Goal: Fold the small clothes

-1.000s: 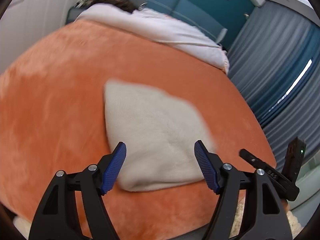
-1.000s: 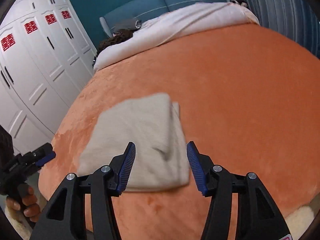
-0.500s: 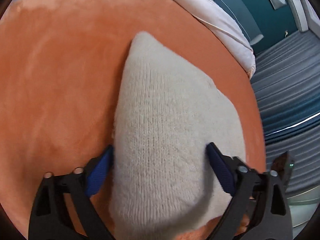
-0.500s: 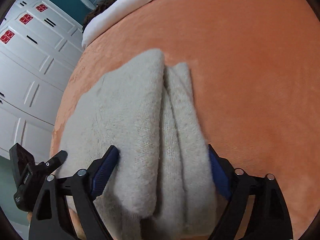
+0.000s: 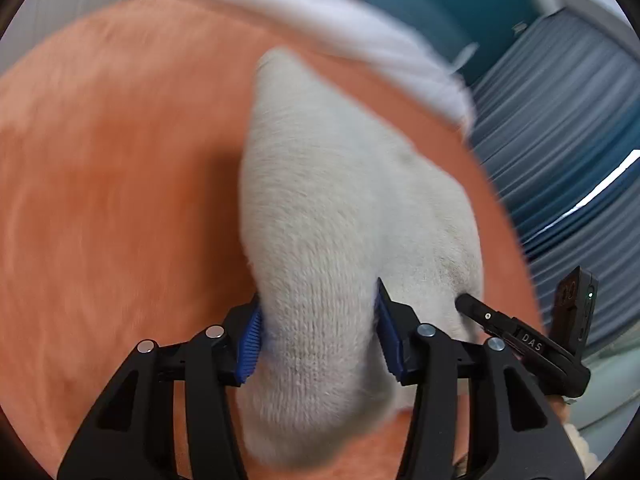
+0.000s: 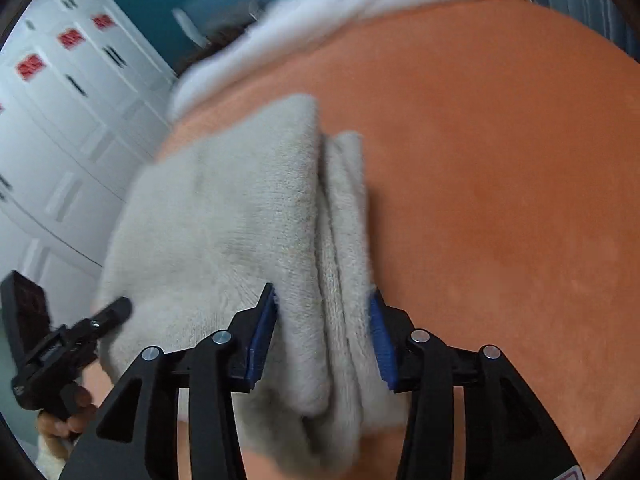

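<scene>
Left wrist view is showing me an orange plush blanket (image 5: 120, 200) filling most of the frame, and the right wrist view is showing the same blanket (image 6: 500, 160) across its right half. Along the top of both frames a white bedsheet (image 5: 360, 28) is lying at the blanket's far edge, blurred by motion. White wardrobe doors (image 6: 60, 120) with red stickers are standing in the upper left of the right view, and grey-blue curtains (image 5: 560, 140) are hanging at the right of the left view. I am seeing the folded cream knit garment (image 5: 340, 200) lying on the blanket at frame centre, its stacked layers (image 6: 240, 220) running up from the bottom. My left gripper (image 5: 318, 336) is pinching the garment's near edge, blue pads pressing into the knit from both sides. My right gripper (image 6: 322, 336) is likewise clamping the layered edge, bunching fabric between its fingers. Each gripper is appearing at the other view's lower edge.
</scene>
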A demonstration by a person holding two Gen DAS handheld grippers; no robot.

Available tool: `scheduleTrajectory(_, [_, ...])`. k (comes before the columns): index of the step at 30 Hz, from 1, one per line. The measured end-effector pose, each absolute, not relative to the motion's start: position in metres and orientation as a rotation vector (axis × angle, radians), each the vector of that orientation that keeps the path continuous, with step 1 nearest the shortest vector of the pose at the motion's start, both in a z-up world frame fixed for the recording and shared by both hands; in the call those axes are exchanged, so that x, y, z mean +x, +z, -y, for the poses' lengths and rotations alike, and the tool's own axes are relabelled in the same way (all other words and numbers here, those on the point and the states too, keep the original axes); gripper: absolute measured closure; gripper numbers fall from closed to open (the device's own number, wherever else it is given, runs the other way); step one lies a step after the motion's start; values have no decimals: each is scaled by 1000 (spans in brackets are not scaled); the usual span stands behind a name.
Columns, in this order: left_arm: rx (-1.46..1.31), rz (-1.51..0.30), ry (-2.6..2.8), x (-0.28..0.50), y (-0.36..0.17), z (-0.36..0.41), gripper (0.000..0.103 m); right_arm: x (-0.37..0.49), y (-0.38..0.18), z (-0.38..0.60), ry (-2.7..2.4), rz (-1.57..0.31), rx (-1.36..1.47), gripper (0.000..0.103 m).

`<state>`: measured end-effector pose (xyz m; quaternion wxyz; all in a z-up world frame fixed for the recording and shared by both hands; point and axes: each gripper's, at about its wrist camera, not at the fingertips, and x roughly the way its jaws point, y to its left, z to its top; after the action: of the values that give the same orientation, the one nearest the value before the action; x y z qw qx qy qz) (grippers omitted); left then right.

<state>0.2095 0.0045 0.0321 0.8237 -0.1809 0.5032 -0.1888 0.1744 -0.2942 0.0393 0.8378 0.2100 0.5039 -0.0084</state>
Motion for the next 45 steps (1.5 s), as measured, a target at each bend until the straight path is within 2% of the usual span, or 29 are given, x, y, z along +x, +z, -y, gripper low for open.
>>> scheduleTrajectory(1, [-361,-1061,-357,204,26,-5,57,170,33,300,-16,-1059,478,70])
scheduleTrajectory(3, [-360,-1003,-345,190,39,-13,56,151,57,305,5,-950,540,70])
scheduleTrajectory(7, [-295,-934,-317,158,76,-18,57,120,108,285,62,-832,448,73])
scheduleTrajectory(10, [-216,-977,-268,154,69,-4,57,121,90,262,93,-910,340,87])
scheduleTrajectory(13, [-122,-1037,-232,159,44,13,53,138,31,253,50,-1091,261,90])
scheduleTrajectory(19, [-131,-1076,-222,172,25,2,47,115,77,255,50,-968,310,88])
scheduleTrajectory(22, [-143,-1085,-203,172,22,4,47,128,38,250,1,-1103,177,90])
scheduleTrajectory(24, [-130,-1086,-193,168,28,7,47,130,34,251,0,-1100,150,92])
scheduleTrajectory(27, [-84,-1053,-193,154,43,13,48,116,70,245,-10,-1021,158,85])
scheduleTrajectory(30, [-55,-1023,-209,138,54,20,48,97,96,239,-27,-950,142,85])
scheduleTrajectory(32, [-28,-1009,-207,127,59,27,48,81,103,235,-58,-924,107,79])
scheduleTrajectory(33, [-18,-1002,-206,122,60,30,45,73,104,234,-80,-917,98,76])
scheduleTrajectory(34, [-9,-993,-206,116,62,33,38,67,105,235,-94,-912,104,70])
scheduleTrajectory(35, [-3,-983,-205,111,64,35,35,62,104,236,-103,-907,120,63])
scheduleTrajectory(38, [18,-959,-196,95,66,42,33,43,98,240,-146,-902,163,51])
scheduleTrajectory(40, [30,-955,-177,87,64,45,26,32,92,242,-176,-907,174,45])
scheduleTrajectory(45, [46,-956,-138,66,52,47,22,16,78,246,-230,-907,183,37])
